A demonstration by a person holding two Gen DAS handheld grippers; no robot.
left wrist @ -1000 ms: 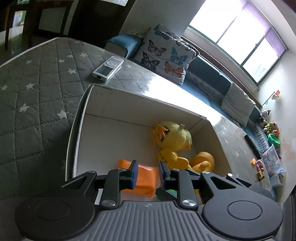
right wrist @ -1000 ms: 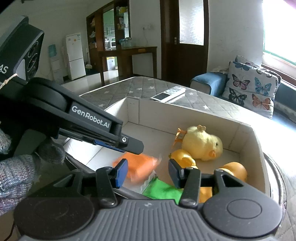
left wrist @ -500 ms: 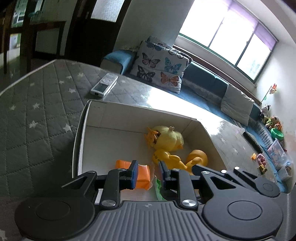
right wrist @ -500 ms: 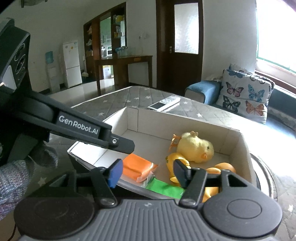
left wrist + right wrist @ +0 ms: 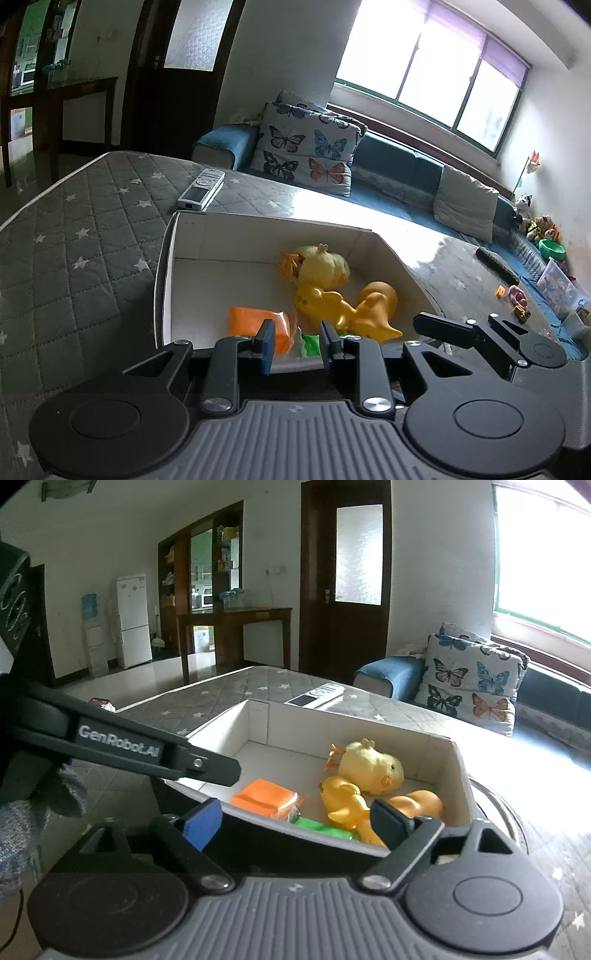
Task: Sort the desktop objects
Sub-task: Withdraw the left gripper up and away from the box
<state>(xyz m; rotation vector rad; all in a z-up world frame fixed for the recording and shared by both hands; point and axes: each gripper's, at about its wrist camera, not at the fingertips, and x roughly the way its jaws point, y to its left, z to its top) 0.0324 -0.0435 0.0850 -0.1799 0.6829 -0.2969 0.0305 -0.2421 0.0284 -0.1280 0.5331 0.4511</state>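
A white cardboard box (image 5: 192,240) (image 5: 258,723) sits on the grey star-quilted table. Inside lie an orange packet (image 5: 255,323) (image 5: 264,794), a green packet (image 5: 310,343) (image 5: 321,827), a yellow plush chick (image 5: 321,264) (image 5: 371,766) and two yellow-orange rubber ducks (image 5: 332,302) (image 5: 343,797). My left gripper (image 5: 297,345) is open and empty, just behind the box's near wall. My right gripper (image 5: 295,819) is wide open and empty, also at the near wall, to the right of the left one.
A white remote (image 5: 201,188) (image 5: 316,696) lies on the table beyond the box. A sofa with a butterfly cushion (image 5: 308,151) lies behind. A dark remote (image 5: 496,264) and small toys (image 5: 517,295) lie at the table's right end.
Both grippers have pulled back and up from inside the box to its near wall. The right gripper has opened wider. The orange packet now lies still in the box.
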